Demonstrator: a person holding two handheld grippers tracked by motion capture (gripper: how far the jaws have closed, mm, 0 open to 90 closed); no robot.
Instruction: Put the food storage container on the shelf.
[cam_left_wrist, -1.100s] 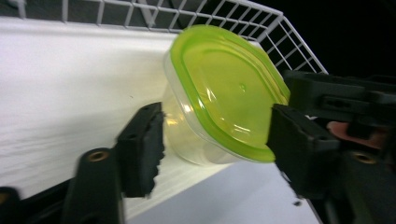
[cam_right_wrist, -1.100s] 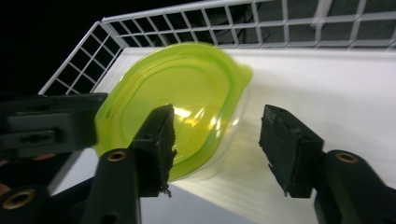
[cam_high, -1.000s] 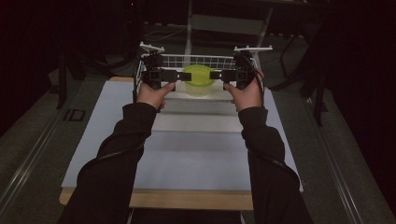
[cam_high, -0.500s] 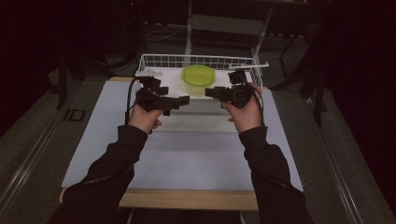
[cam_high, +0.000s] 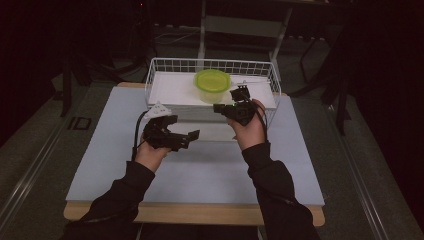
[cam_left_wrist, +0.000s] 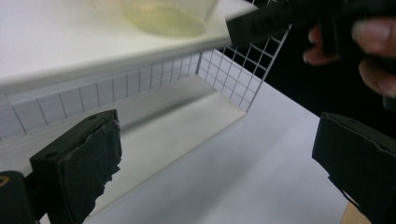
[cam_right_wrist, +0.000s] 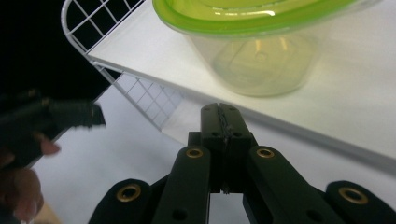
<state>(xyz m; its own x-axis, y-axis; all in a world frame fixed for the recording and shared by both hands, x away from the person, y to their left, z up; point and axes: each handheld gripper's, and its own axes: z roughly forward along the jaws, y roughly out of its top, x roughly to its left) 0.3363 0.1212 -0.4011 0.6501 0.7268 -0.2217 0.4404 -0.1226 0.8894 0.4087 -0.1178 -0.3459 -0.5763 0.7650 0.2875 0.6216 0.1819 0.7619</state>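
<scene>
Green-lidded container (cam_high: 212, 85) standing upright on white shelf board (cam_high: 172, 90) inside wire basket (cam_high: 210, 64) at far side of table (cam_high: 210, 170), touched by neither tool. Left gripper (cam_high: 189, 140) well short of basket, low over table, jaws spread wide with nothing between, seen clearly in left gripper view (cam_left_wrist: 210, 163). Right gripper (cam_high: 219, 106) just before basket's front wall, near container, jaws just closed and pressed together, empty, pointing up at container (cam_right_wrist: 254, 51) in right gripper view (cam_right_wrist: 226, 116).

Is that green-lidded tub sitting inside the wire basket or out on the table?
Inside: the green-lidded tub stands upright on the white board within the wire basket.
</scene>
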